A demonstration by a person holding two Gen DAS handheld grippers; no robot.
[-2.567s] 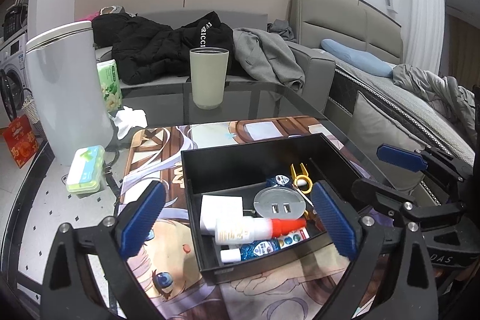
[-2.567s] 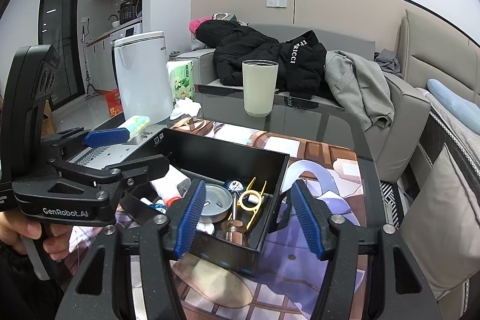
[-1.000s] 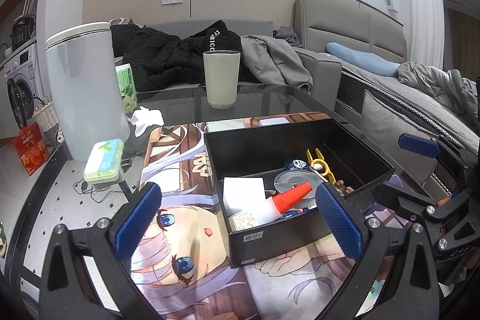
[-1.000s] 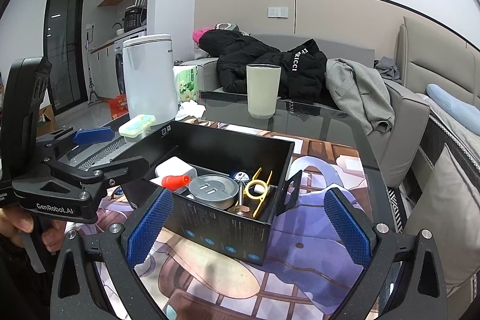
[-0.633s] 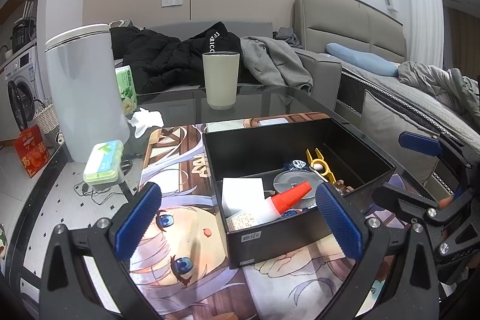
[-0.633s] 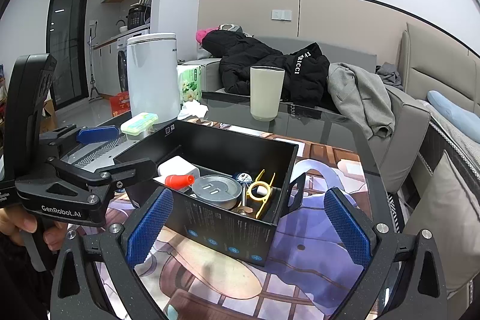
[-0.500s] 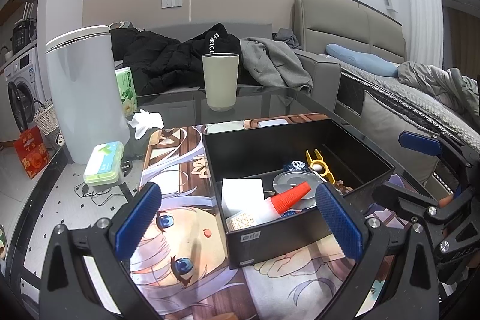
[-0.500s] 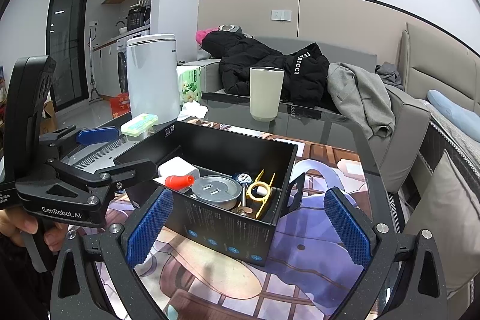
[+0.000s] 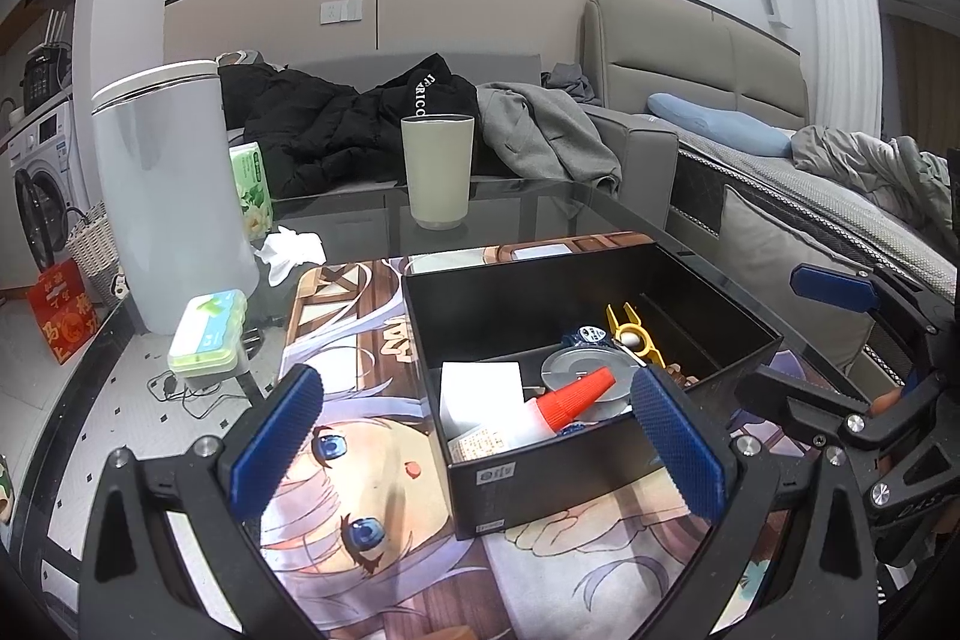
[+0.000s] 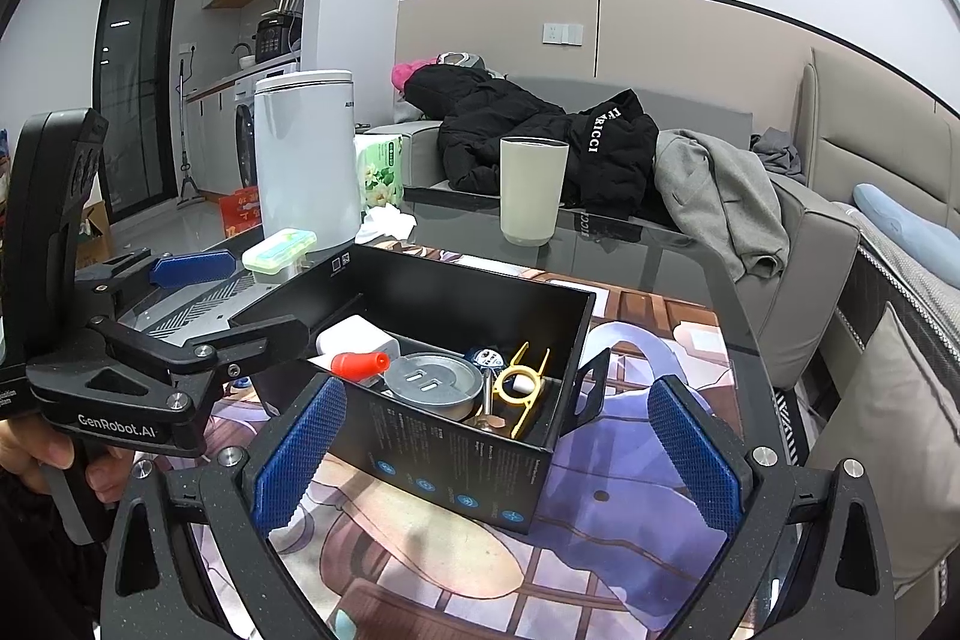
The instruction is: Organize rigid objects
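A black open box sits on a printed mat. Inside lie a glue bottle with a red cap, a white block, a round silver charger and a yellow clip tool. My left gripper is open and empty, held just in front of the box's near-left corner. My right gripper is open and empty, its jaws wide either side of the box's near corner without touching it.
A beige cup stands on the glass table behind the box. A white bin, a green tissue pack, a crumpled tissue and a green-lidded case are at the left. A sofa with clothes is behind.
Since 2.6 s ago both grippers have opened wide and drawn back from the box. In the last second they have stayed almost still.
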